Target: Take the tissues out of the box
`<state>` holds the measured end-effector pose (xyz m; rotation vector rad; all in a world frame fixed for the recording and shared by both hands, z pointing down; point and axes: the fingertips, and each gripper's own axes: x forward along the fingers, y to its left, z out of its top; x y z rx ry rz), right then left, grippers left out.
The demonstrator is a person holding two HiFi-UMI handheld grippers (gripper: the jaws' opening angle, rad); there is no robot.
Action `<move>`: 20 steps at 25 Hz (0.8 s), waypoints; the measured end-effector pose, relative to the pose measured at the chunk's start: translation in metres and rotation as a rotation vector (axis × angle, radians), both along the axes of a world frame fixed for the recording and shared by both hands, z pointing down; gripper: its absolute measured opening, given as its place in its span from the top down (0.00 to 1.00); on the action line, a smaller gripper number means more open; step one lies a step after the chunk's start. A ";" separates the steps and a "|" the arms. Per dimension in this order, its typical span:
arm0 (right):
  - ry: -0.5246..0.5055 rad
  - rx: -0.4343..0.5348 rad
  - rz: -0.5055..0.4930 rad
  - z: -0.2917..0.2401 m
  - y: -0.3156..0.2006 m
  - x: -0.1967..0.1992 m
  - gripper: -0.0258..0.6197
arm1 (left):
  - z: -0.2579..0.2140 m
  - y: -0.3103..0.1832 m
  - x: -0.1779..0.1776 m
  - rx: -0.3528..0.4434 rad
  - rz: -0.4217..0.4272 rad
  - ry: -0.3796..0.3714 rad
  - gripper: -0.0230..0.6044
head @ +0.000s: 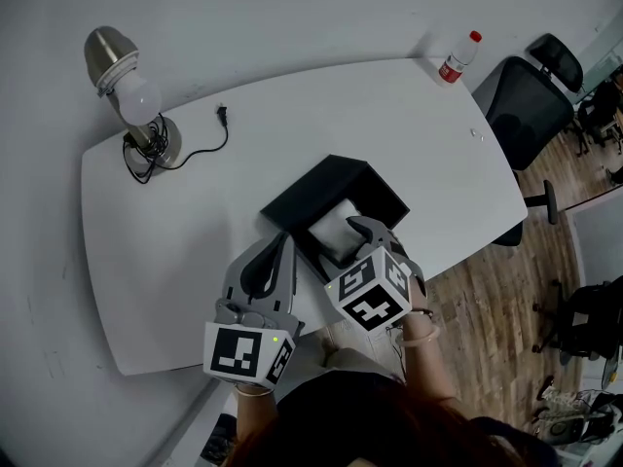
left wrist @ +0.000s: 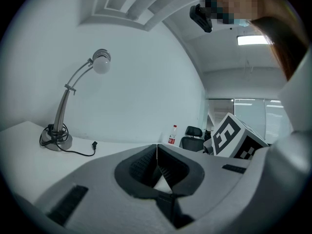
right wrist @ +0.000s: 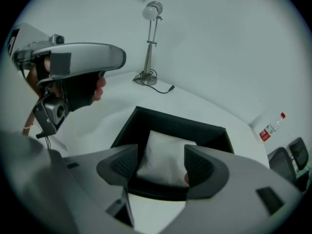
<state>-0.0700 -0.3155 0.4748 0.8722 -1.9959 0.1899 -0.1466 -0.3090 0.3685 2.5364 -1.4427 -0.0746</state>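
Note:
An open black box [head: 336, 168] stands on the white table [head: 185, 261] with a white tissue pack [head: 334, 228] lying inside it. My right gripper [head: 352, 243] hangs over the box's near edge. In the right gripper view its jaws stand wide apart at the box rim [right wrist: 180, 121], with the tissue pack [right wrist: 165, 152] showing between them and the pads not pressing on it. The left gripper [head: 284, 241] is just left of the box's front corner. Its pads [left wrist: 148, 162] meet with nothing between them.
A desk lamp [head: 131, 95] with its cord and plug [head: 222, 115] stands at the table's far left. A red-capped bottle [head: 459, 58] is at the far right corner. Black office chairs [head: 526, 105] stand beyond the table's right edge on the wooden floor.

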 end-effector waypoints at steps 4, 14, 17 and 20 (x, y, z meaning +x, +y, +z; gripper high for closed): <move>0.031 -0.038 0.024 0.008 -0.004 0.002 0.52 | 0.002 -0.004 -0.001 -0.006 -0.001 0.006 0.92; 0.120 -0.090 0.052 0.021 -0.009 0.007 0.52 | 0.005 -0.013 -0.002 -0.015 -0.002 0.010 0.92; 0.154 -0.092 0.047 0.023 -0.010 0.008 0.52 | 0.006 -0.014 -0.001 -0.017 -0.001 0.011 0.92; 0.186 -0.092 0.046 0.026 -0.011 0.010 0.52 | 0.005 -0.014 0.000 -0.016 0.003 0.013 0.92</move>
